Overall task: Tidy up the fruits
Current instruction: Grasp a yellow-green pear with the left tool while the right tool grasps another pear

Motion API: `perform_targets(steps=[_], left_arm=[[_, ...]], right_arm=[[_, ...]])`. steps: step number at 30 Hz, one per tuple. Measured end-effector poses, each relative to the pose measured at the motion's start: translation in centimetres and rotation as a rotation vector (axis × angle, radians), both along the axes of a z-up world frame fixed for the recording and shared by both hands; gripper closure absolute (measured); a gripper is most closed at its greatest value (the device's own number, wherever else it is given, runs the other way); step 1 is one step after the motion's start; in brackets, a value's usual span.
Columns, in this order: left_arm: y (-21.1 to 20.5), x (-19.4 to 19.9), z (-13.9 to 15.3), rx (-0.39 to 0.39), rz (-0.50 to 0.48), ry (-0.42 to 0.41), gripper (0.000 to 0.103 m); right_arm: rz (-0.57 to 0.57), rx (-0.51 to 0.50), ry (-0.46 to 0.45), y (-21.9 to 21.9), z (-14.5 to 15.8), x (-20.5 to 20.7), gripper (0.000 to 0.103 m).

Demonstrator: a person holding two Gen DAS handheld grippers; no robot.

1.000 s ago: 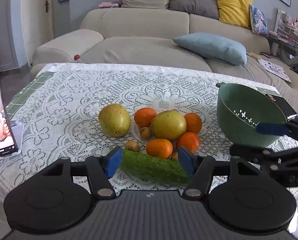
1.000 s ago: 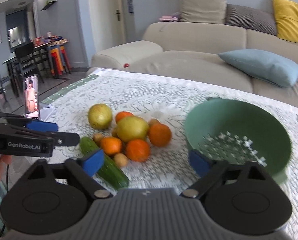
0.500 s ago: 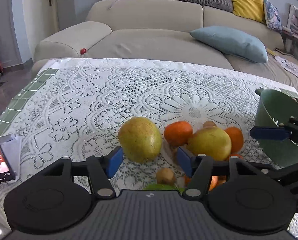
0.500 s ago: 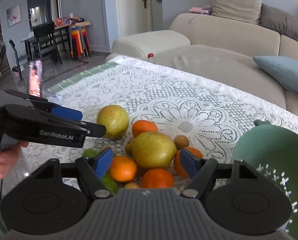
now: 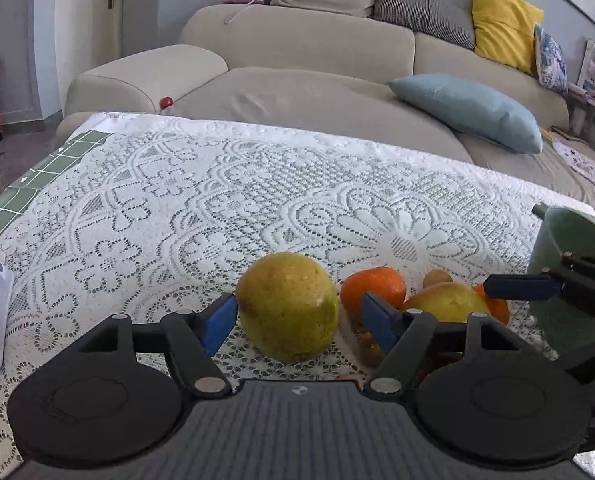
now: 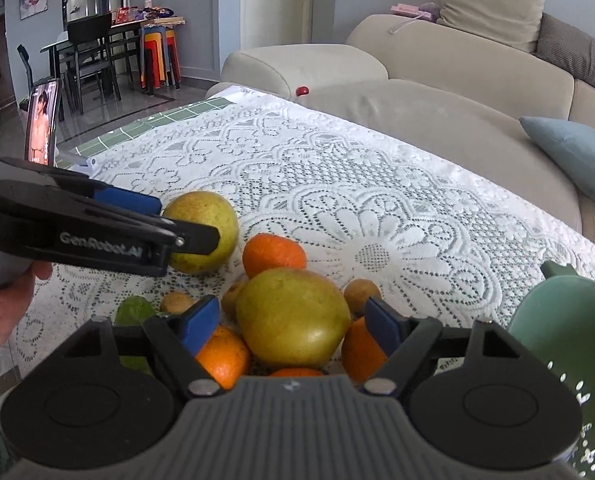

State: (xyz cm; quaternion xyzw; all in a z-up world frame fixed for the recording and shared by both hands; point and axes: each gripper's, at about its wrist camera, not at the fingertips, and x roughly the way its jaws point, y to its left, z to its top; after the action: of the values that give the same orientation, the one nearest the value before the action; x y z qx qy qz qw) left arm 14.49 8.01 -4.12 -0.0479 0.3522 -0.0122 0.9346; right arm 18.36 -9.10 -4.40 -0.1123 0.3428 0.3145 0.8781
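Yellow-green pears sit in both grippers' sights on the lace cloth [image 5: 257,208]. Left gripper [image 5: 297,318] is spreading around the outlying pear [image 5: 288,306], pads not yet pressing; right gripper [image 6: 287,322] is widening round the second pear [image 6: 293,318] atop the oranges [image 6: 274,255]. Each should probably sink until the pads flank the fruit's widest girth, close gently, then lift toward the colander [image 6: 569,344].

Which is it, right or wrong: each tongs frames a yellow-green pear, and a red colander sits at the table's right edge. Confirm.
Wrong on the colour. The colander is green, as the right wrist view shows. Each opening tongs does frame a yellow-green pear: left tongs, right tongs.
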Motion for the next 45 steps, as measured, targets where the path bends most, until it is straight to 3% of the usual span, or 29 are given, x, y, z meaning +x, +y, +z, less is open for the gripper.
perform_targets(steps=[11, 14, 21, 31, 45], left_arm=[[0.5, 1.2, -1.4, -0.02, 0.019, 0.028, 0.02], [0.6, 1.5, -1.6, -0.033, 0.026, 0.029, 0.022], [0.6, 1.6, -1.8, -0.032, 0.034, 0.036, 0.031], [0.9, 1.5, -1.7, -0.062, 0.056, 0.039, 0.032], [0.2, 0.0, 0.3, -0.082, 0.047, 0.008, 0.032]], right_arm=[[0.055, -0.059, -0.039, 1.0, -0.7, 0.3, 0.027], [0.068, -0.069, -0.035, 1.1, -0.9, 0.5, 0.036], [0.092, -0.065, -0.045, 1.0, -1.2, 0.6, 0.036], [0.092, -0.069, -0.051, 1.0, -1.1, 0.6, 0.038], [0.072, -0.031, -0.097, 0.5, 2.2, -0.2, 0.038]])
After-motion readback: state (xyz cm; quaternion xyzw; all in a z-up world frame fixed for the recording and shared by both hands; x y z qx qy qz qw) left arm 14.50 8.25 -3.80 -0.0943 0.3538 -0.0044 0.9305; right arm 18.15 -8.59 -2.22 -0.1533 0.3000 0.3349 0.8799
